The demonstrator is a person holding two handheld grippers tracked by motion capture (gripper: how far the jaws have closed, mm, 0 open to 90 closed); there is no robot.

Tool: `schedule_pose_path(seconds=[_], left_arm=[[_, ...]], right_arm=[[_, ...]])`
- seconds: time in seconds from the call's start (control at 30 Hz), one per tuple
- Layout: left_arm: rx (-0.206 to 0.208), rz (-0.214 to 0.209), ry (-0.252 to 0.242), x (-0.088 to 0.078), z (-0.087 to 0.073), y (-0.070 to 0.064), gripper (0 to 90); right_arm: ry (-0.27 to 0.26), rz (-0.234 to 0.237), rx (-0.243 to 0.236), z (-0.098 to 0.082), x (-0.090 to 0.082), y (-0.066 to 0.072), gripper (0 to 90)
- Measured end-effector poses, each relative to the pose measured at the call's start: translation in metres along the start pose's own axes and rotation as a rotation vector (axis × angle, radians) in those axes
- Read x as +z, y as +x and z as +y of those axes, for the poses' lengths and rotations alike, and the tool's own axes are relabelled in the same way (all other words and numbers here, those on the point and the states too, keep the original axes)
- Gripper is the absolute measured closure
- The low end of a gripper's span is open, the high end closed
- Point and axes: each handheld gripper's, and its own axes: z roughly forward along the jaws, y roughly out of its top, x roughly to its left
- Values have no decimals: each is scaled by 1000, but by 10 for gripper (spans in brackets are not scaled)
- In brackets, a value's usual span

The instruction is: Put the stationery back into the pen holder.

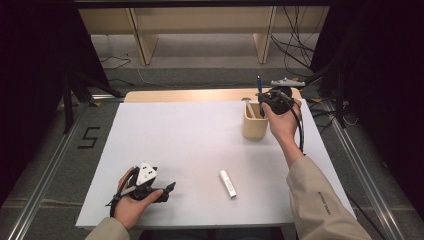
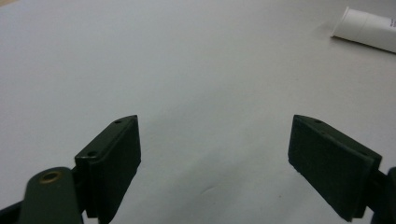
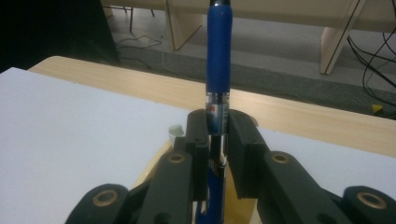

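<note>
A white tube (image 1: 227, 183) is lying flat on the white sheet (image 1: 190, 145) covering the table, near its front edge. Beyond the sheet's far edge a strip of bare wooden tabletop (image 1: 200, 95) is showing. Farther back, past the sheet, pale wooden furniture legs (image 1: 142, 42) are standing on the grey floor — black cables (image 1: 295, 45) are trailing beside them, to the right.
</note>
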Motion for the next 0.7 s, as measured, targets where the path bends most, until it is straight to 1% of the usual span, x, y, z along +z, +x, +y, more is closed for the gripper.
schedule_pose_path(seconds=[0.47, 0.5, 0.57, 0.7], left_arm=[[0, 0, -2, 0, 0, 0, 168], [0, 0, 0, 0, 0, 0, 169], [0, 0, -2, 0, 0, 0, 168], [1, -1, 0, 0, 0, -1, 169]], right_arm=[[33, 0, -6, -7, 6, 1, 788], [33, 2, -7, -7, 7, 1, 775], [37, -3, -8, -9, 7, 2, 716], [42, -1, -7, -11, 6, 2, 659]])
